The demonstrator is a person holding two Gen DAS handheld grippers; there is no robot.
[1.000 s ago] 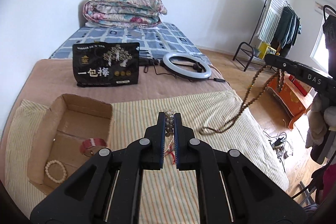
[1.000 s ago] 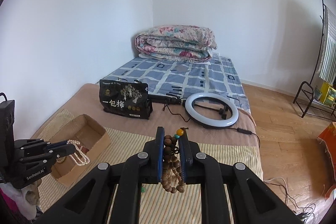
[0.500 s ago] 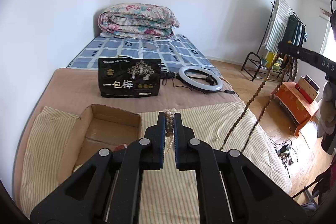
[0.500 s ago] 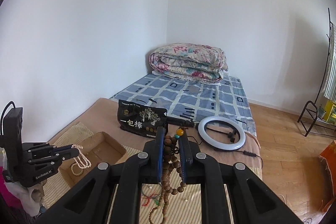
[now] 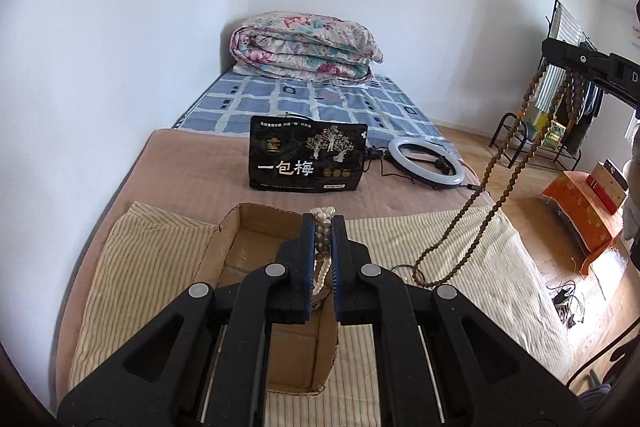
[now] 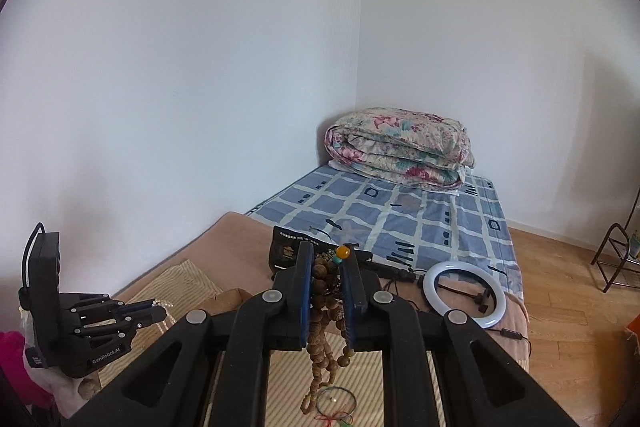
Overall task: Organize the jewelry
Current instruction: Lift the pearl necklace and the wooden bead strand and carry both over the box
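Observation:
My left gripper is shut on a white pearl necklace and holds it above the open cardboard box on the striped cloth. My right gripper is shut on a long brown wooden bead necklace with an orange and a teal bead at the top. That necklace hangs in long loops in the left wrist view, its low end just above the cloth. The left gripper also shows at the left of the right wrist view. A thin green bangle lies on the cloth below the beads.
A black snack bag stands behind the box. A white ring light with cable lies to its right. A folded floral quilt sits at the bed's far end. A clothes rack and orange cabinet stand right.
Both grippers have risen. The brown bead necklace has been lifted off the cloth. The left gripper has moved left over the box with the pearls.

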